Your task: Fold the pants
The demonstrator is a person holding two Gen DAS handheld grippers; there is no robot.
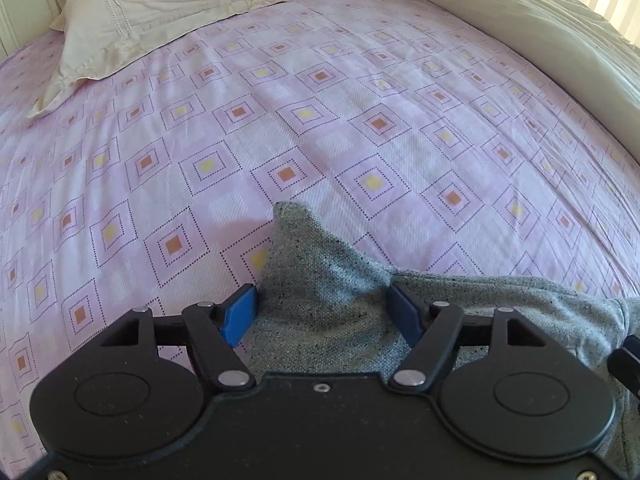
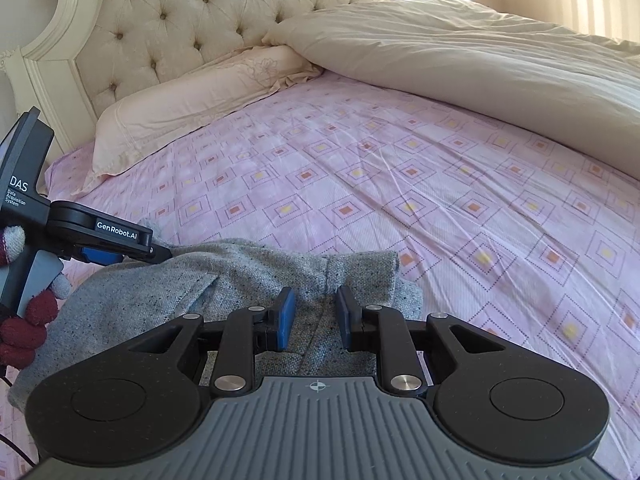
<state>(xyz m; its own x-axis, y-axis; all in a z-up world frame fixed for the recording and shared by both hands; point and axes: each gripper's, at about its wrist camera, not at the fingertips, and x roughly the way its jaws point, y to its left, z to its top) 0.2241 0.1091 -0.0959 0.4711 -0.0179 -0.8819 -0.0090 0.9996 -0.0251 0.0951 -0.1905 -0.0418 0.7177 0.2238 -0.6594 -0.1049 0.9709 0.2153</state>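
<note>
The grey speckled pants [image 1: 324, 300] lie bunched on the pink patterned bed sheet [image 1: 280, 140], near the front edge. My left gripper [image 1: 324, 308] has its blue pads wide apart with a raised corner of the fabric between them; it looks open around the cloth. In the right wrist view the pants [image 2: 248, 276] spread left to right. My right gripper [image 2: 314, 312] has its blue pads a small gap apart over a seam of the pants. The left gripper [image 2: 120, 254] shows at the left of that view, held by a gloved hand.
A cream pillow [image 1: 160, 20] lies at the head of the bed below a tufted headboard [image 2: 200, 20]. A bulky cream duvet [image 2: 500, 72] is piled along the right side. The pink sheet [image 2: 400, 200] stretches ahead of both grippers.
</note>
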